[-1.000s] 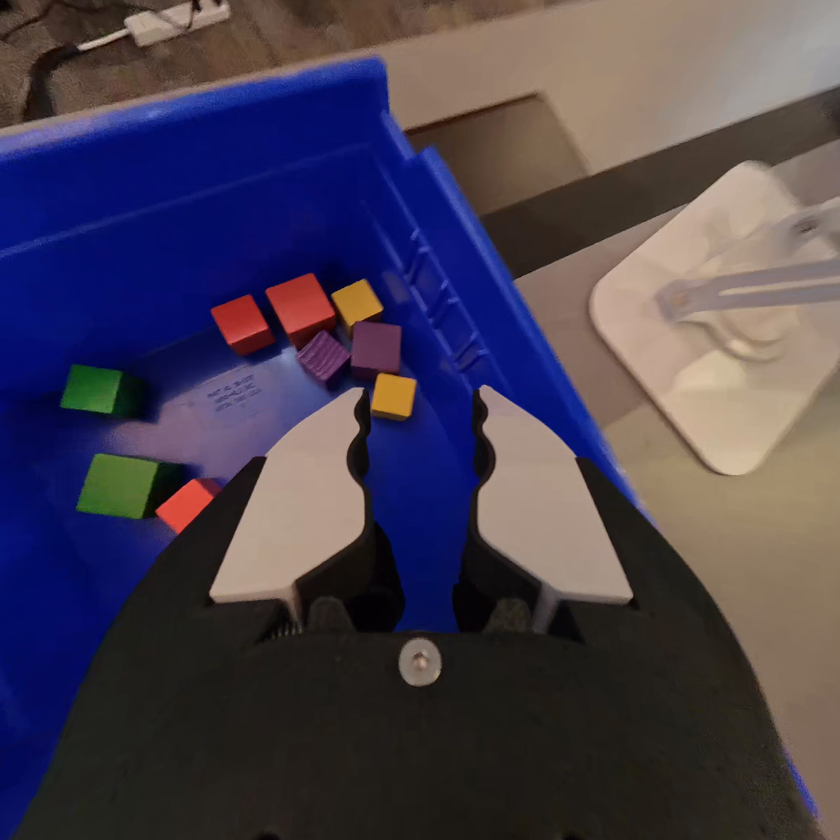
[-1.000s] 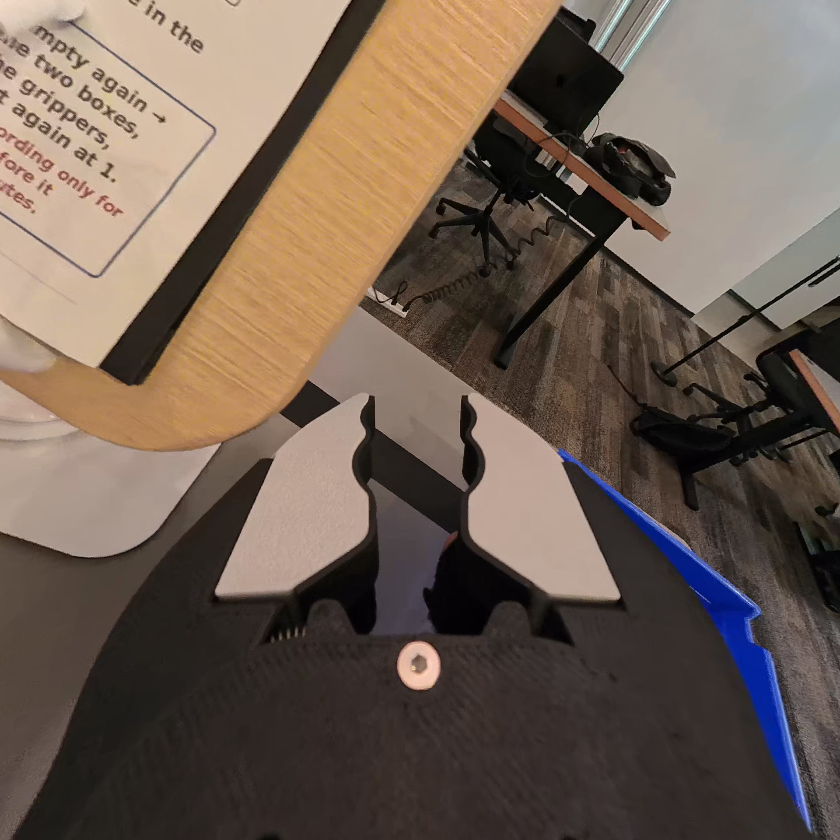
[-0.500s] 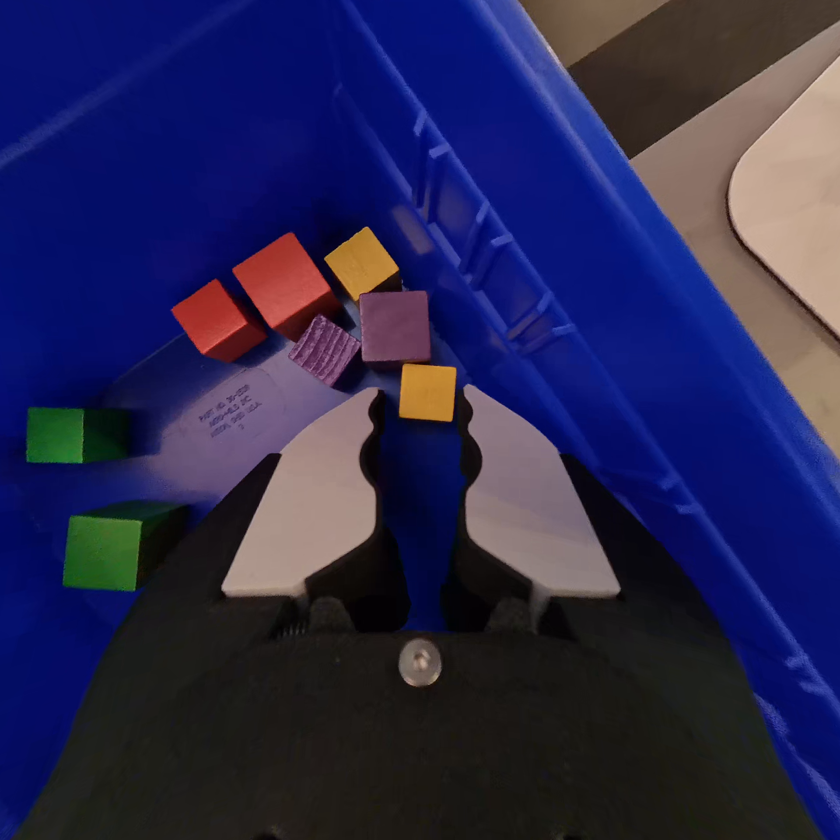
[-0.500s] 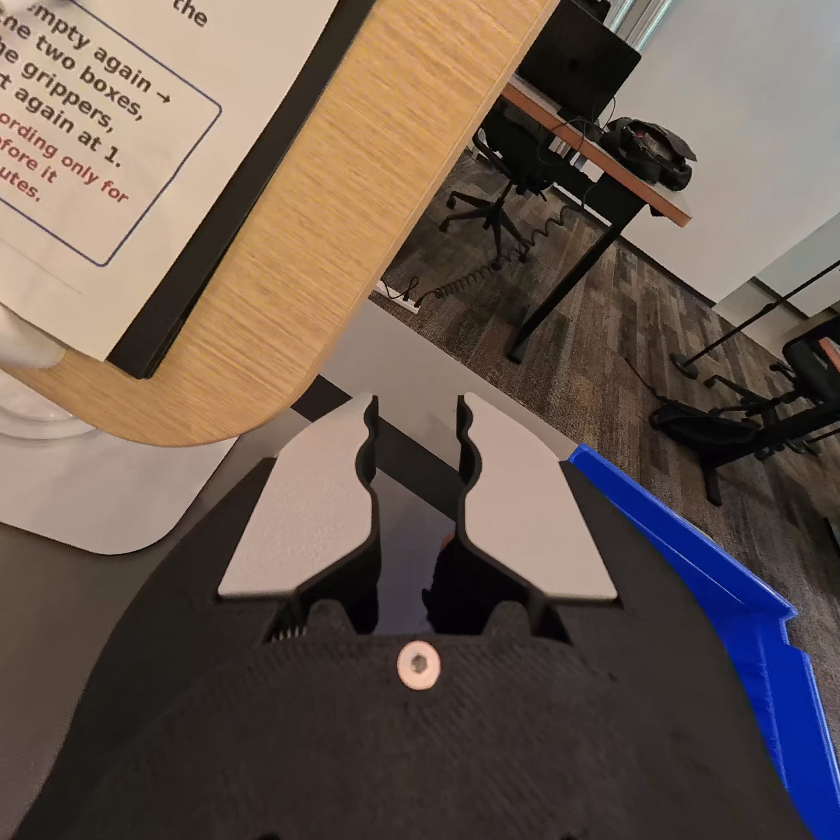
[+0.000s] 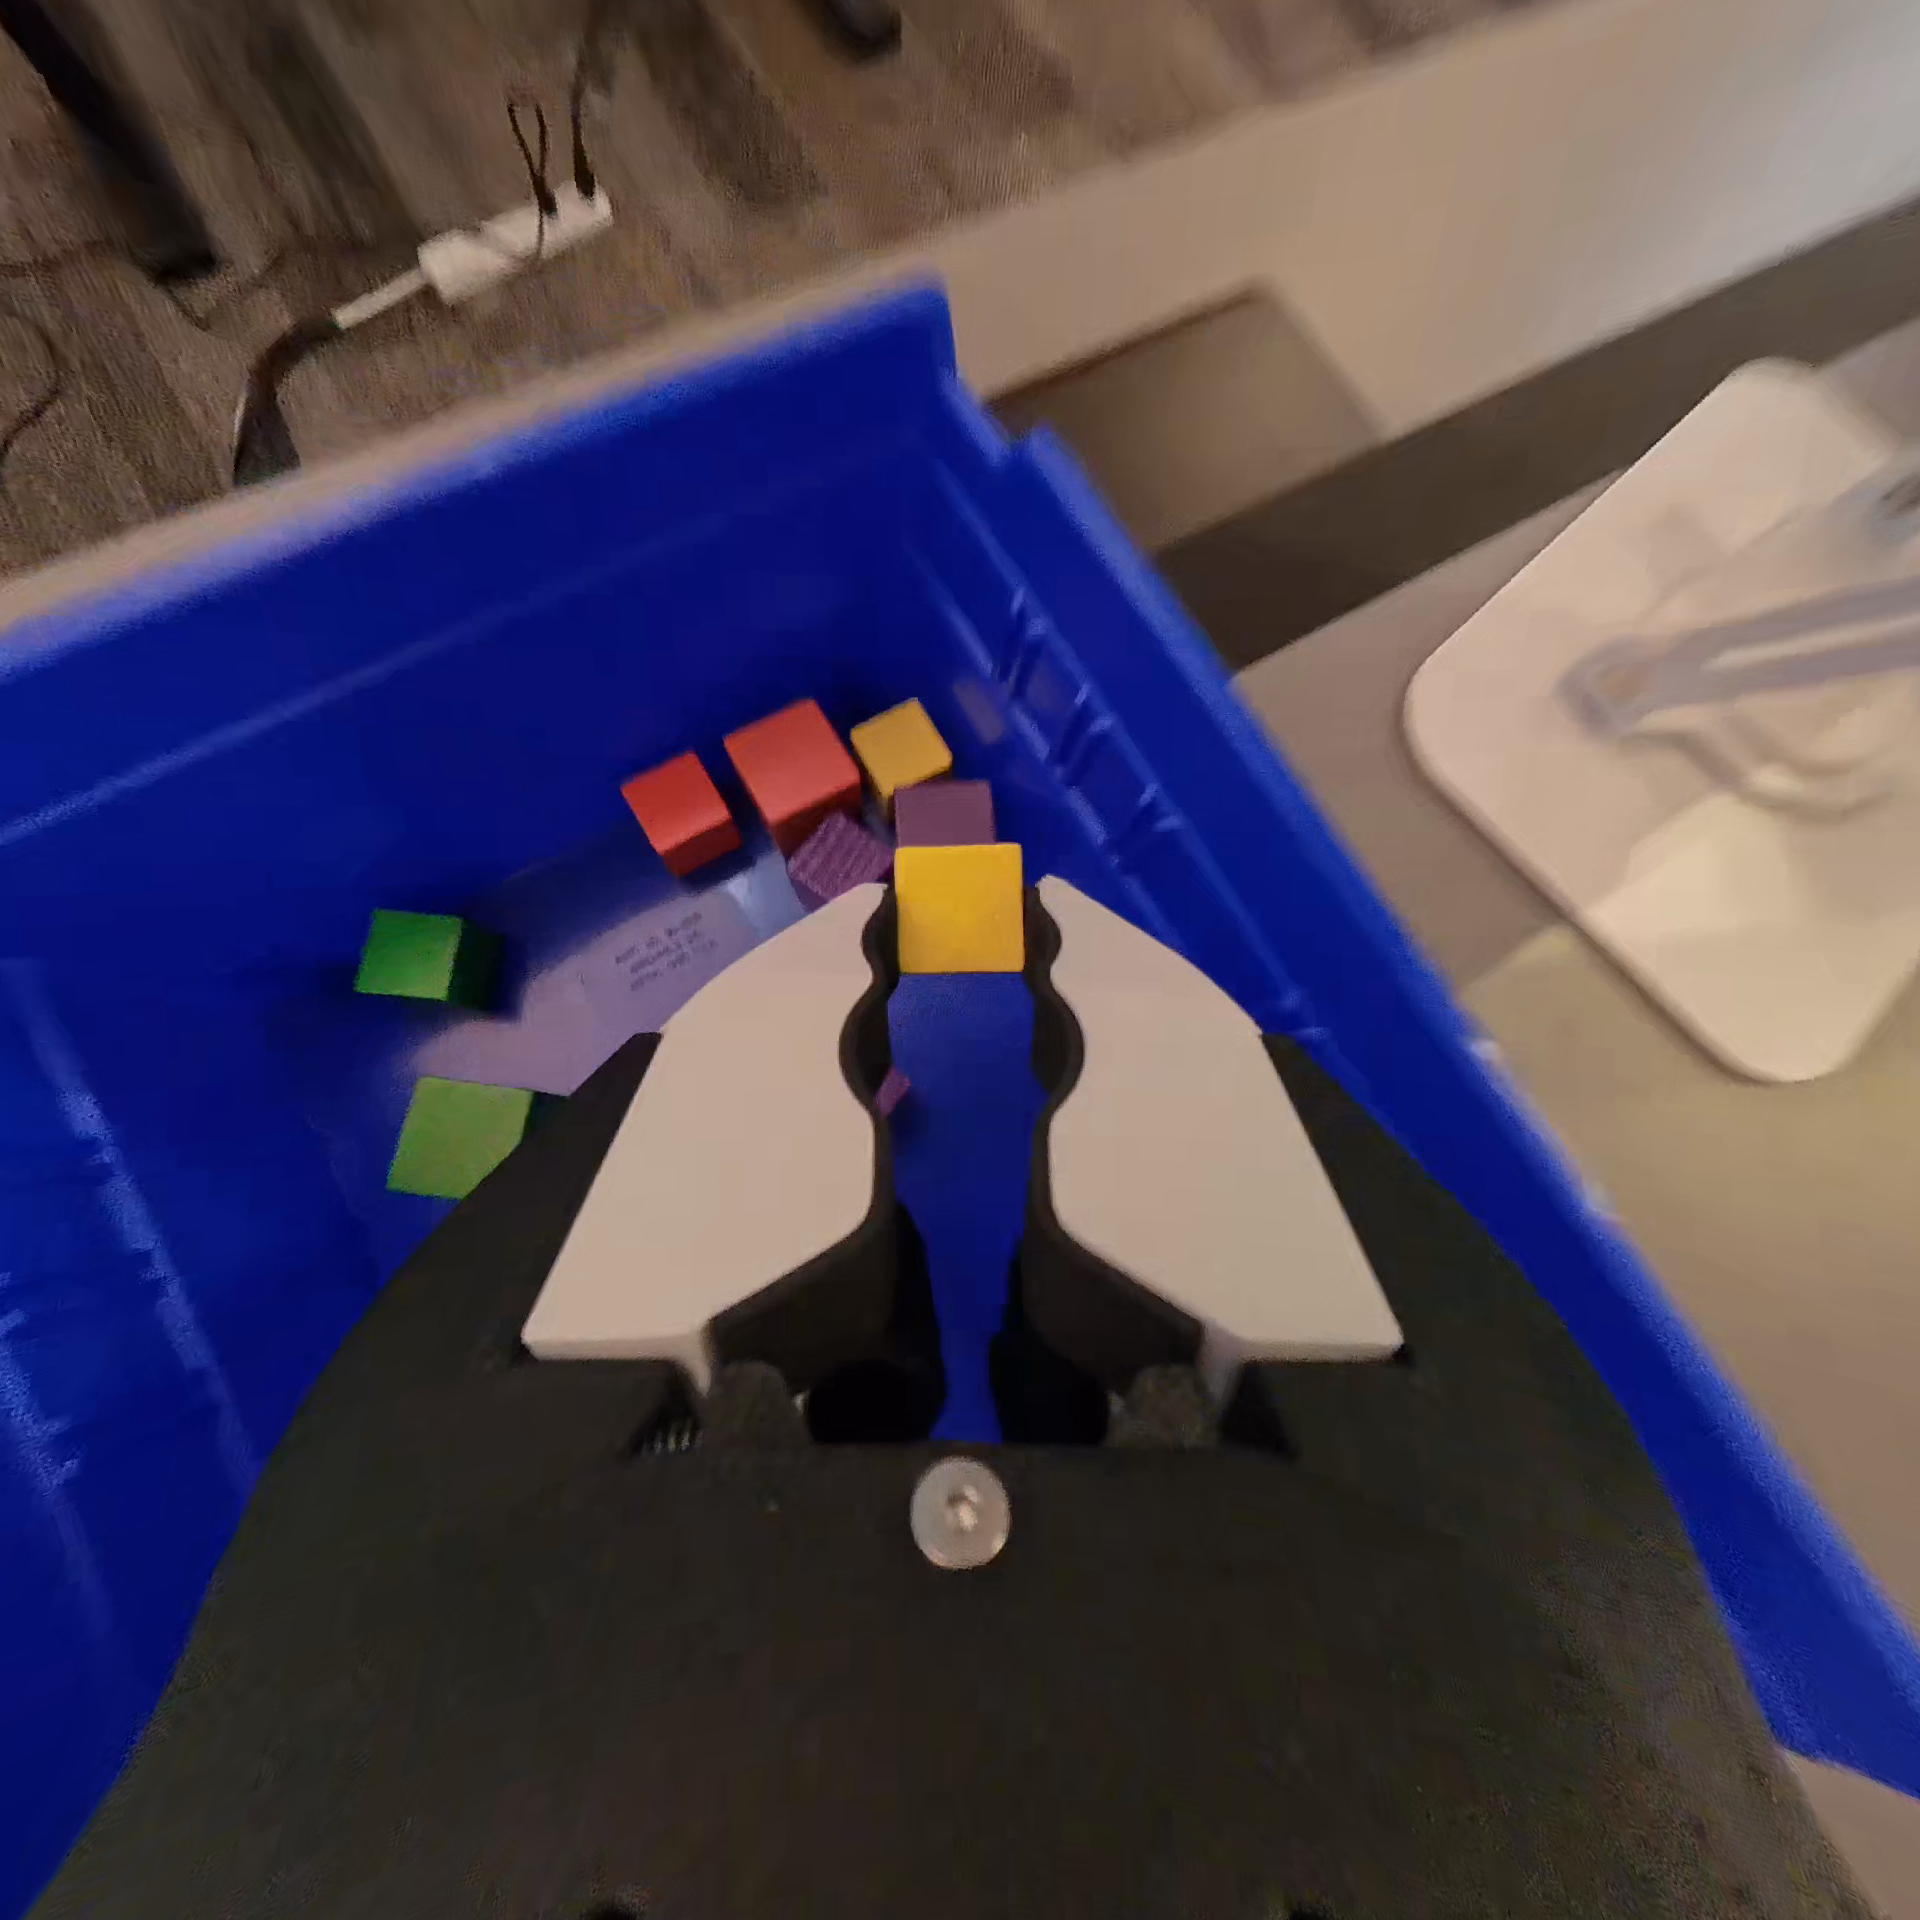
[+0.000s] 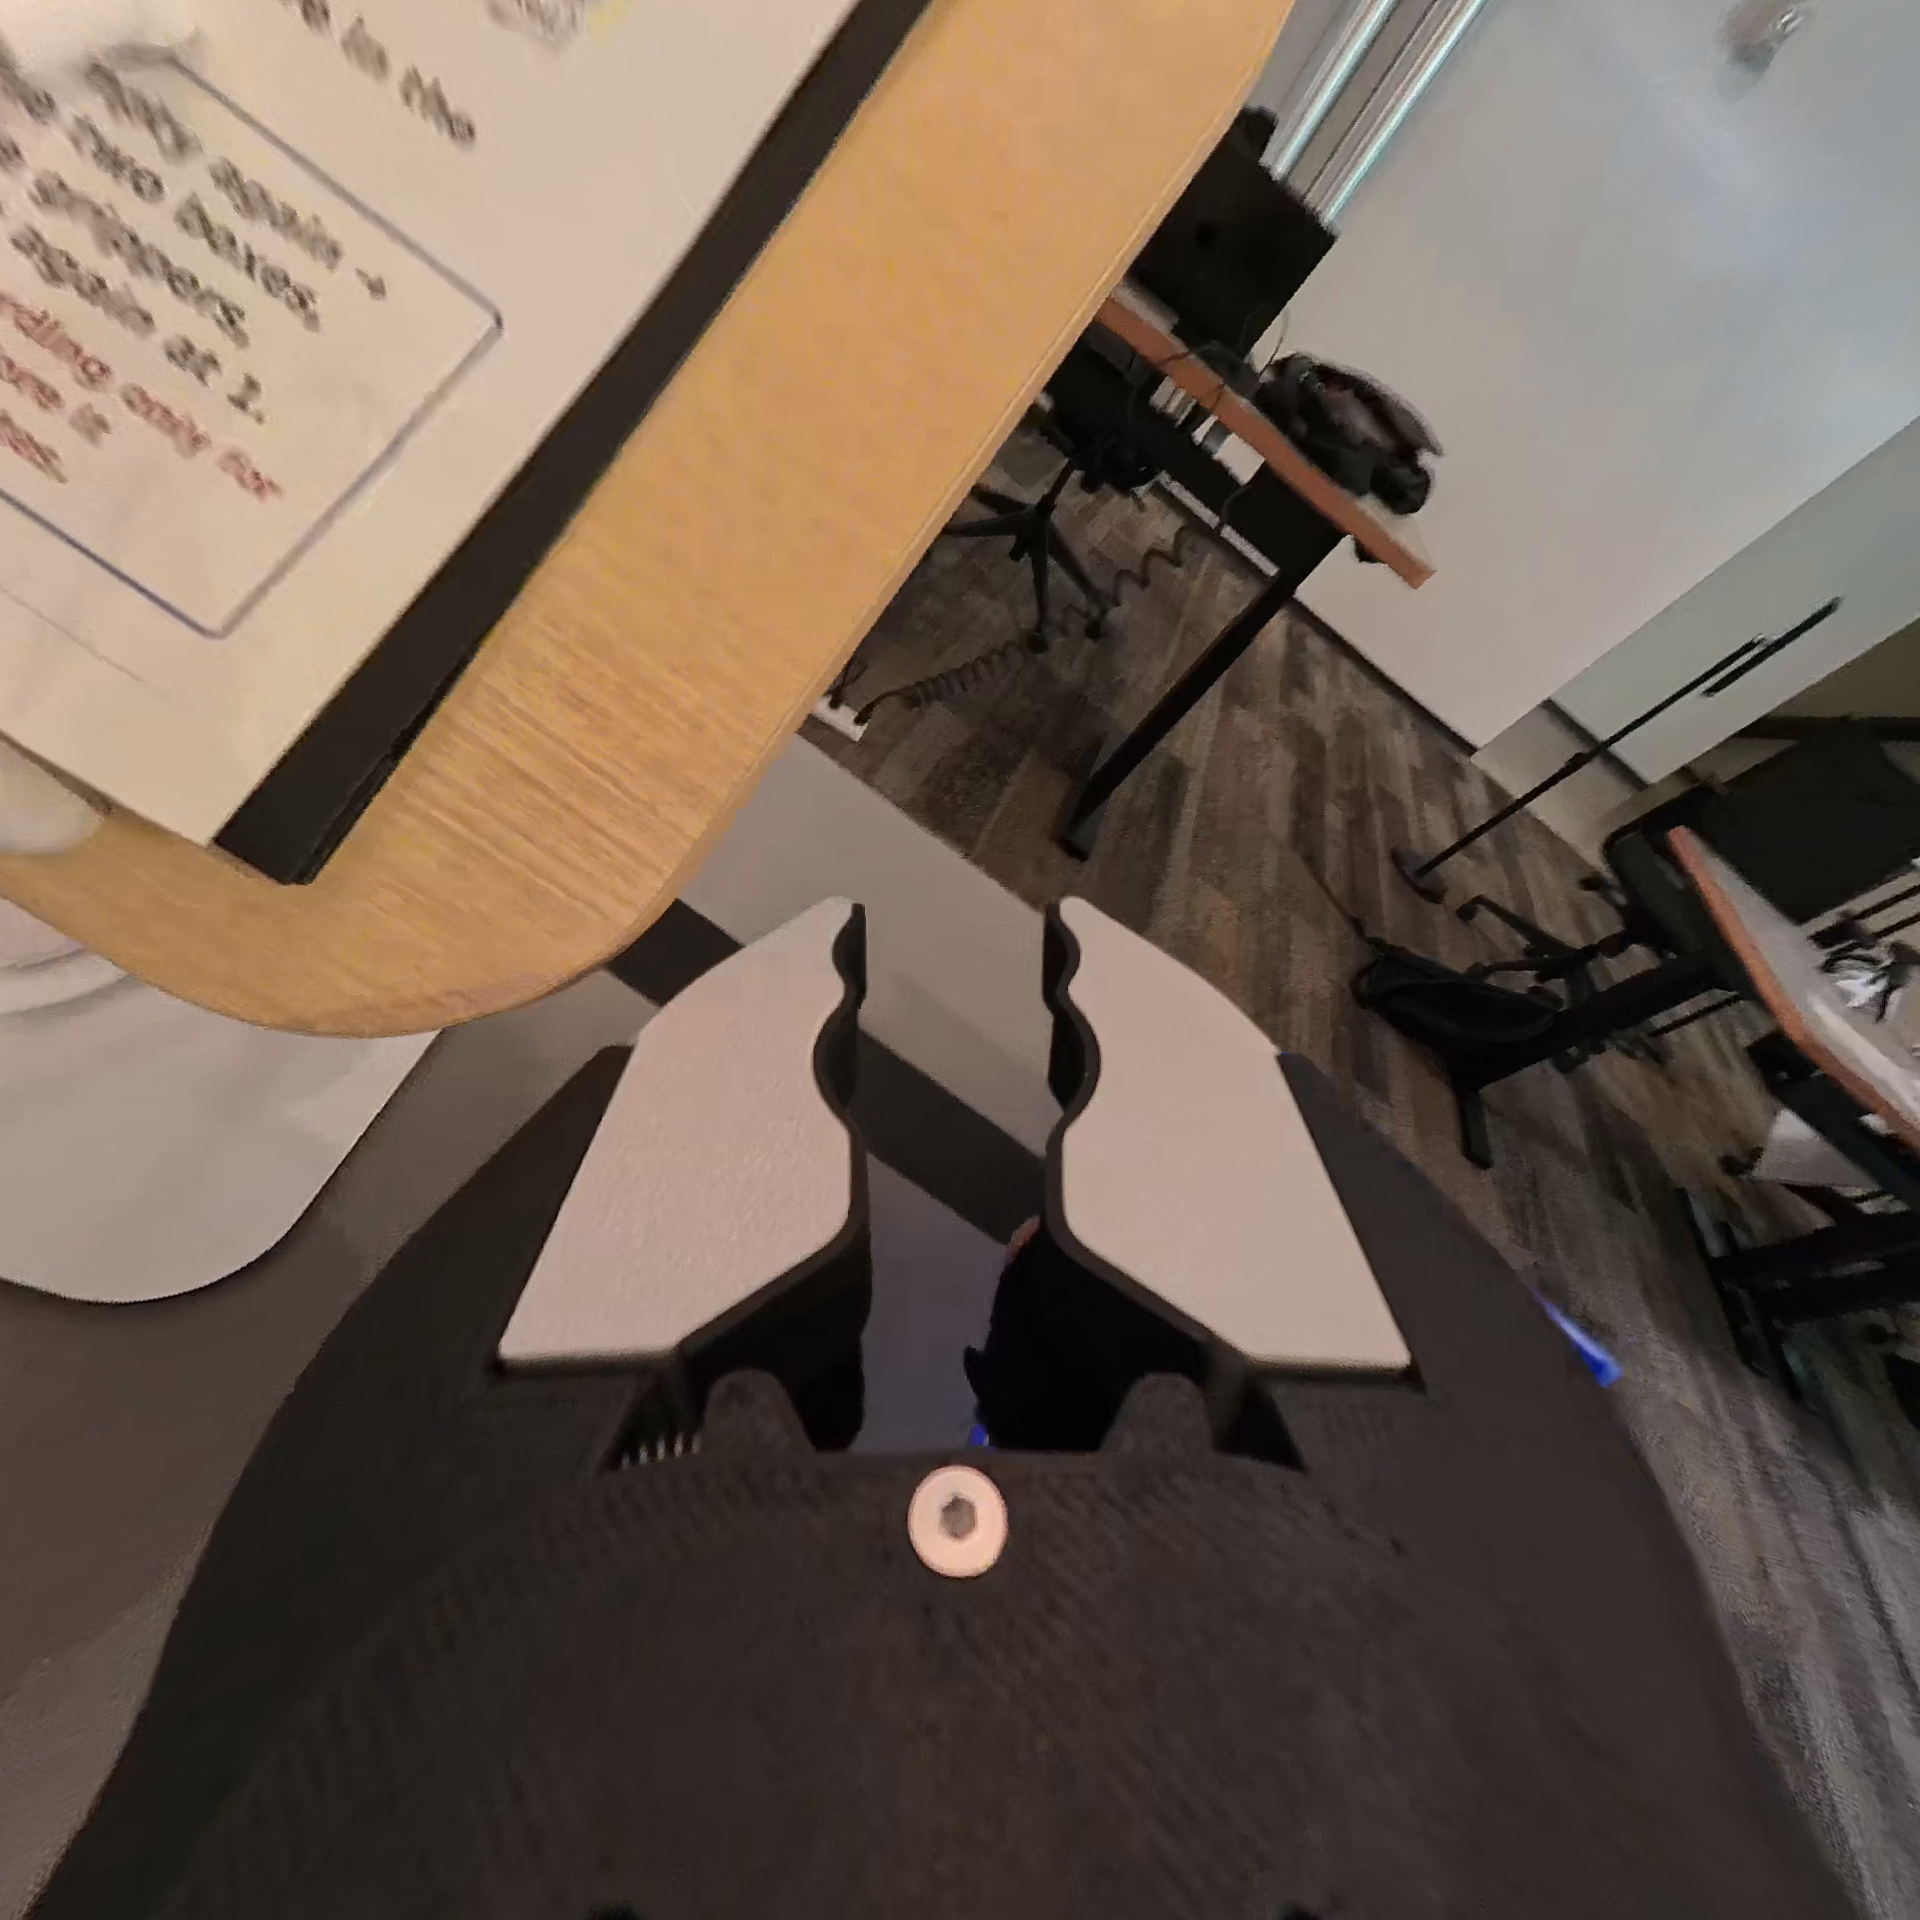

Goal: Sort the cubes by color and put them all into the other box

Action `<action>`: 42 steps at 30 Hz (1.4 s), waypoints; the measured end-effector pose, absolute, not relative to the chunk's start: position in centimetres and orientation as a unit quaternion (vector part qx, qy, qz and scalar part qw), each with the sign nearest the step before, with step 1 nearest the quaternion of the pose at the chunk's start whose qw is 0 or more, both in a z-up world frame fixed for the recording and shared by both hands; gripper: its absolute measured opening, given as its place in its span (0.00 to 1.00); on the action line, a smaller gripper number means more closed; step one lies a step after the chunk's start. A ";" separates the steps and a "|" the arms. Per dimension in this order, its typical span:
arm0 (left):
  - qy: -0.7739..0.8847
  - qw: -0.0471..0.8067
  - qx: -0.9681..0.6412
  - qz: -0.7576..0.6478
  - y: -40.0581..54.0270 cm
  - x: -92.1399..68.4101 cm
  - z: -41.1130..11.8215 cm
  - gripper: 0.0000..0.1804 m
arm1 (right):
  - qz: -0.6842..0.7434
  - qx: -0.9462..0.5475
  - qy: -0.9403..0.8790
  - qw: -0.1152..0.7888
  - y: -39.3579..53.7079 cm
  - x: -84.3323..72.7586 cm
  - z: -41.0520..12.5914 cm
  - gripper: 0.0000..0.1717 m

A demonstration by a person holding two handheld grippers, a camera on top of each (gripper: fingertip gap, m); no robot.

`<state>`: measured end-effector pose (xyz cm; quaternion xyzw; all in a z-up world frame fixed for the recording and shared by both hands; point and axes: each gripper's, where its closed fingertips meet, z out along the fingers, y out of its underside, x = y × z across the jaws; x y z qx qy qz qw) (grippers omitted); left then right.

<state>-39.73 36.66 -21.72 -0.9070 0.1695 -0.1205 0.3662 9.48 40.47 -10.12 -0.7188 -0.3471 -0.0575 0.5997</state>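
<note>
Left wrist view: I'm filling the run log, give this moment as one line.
left tool: gripping yellow cube | over blue box | right tool: open, holding nothing

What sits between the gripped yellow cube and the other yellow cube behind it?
A purple cube, in the left wrist view, lies between the held yellow cube and the far yellow cube.

Inside the blue plastic box (image 5: 520,623) there are two red wooden cubes (image 5: 681,810), two green wooden cubes (image 5: 410,954), two yellow wooden cubes (image 5: 958,909) and two purple wooden cubes (image 5: 943,812) (a third purple sliver (image 5: 891,1091) shows lower down).
</note>
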 end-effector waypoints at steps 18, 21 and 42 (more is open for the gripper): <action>0.337 0.485 -0.656 -0.470 25.9 -16.7 -0.8 0.13 | 0.007 -0.423 -0.522 0.741 25.0 -6.2 -1.4 0.24; 0.369 0.435 -0.635 -0.521 24.0 -12.3 -1.9 0.13 | -0.009 -0.387 -0.548 0.741 23.4 -8.3 -2.6 0.24; 0.364 0.341 -0.597 -0.629 21.8 -7.5 -3.6 0.12 | -0.002 -0.369 -0.535 0.760 22.7 -9.7 -3.2 0.13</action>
